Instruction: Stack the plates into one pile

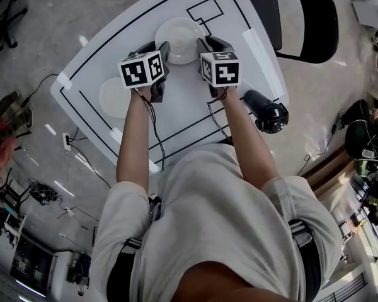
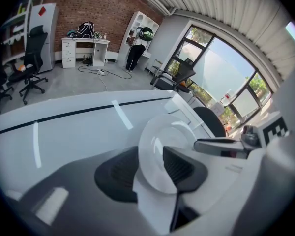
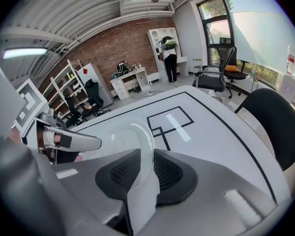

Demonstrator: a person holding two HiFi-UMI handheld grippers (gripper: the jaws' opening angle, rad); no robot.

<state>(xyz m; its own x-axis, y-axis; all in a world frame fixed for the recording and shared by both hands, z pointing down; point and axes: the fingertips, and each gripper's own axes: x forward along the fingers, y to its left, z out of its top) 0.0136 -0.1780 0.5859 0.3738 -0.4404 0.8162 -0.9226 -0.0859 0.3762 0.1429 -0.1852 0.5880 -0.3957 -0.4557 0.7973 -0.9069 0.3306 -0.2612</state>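
Observation:
A white plate [image 1: 179,38] sits near the far middle of the white table [image 1: 176,118], gripped from both sides. My left gripper [image 1: 164,50] is shut on its left rim, and the left gripper view shows the plate [image 2: 162,149] standing between the dark pads [image 2: 122,173]. My right gripper [image 1: 204,48] is shut on the right rim; the thin rim [image 3: 137,146] passes between its pads [image 3: 174,173]. A second white plate [image 1: 115,97] lies flat on the table to the left, nearer me, untouched.
A black handle-like device [image 1: 268,112] lies at the table's right edge. A black chair [image 1: 299,17] stands beyond the right corner. Black tape lines and a taped rectangle [image 1: 205,10] mark the tabletop. Cables and a power strip [image 1: 67,141] lie on the floor at left.

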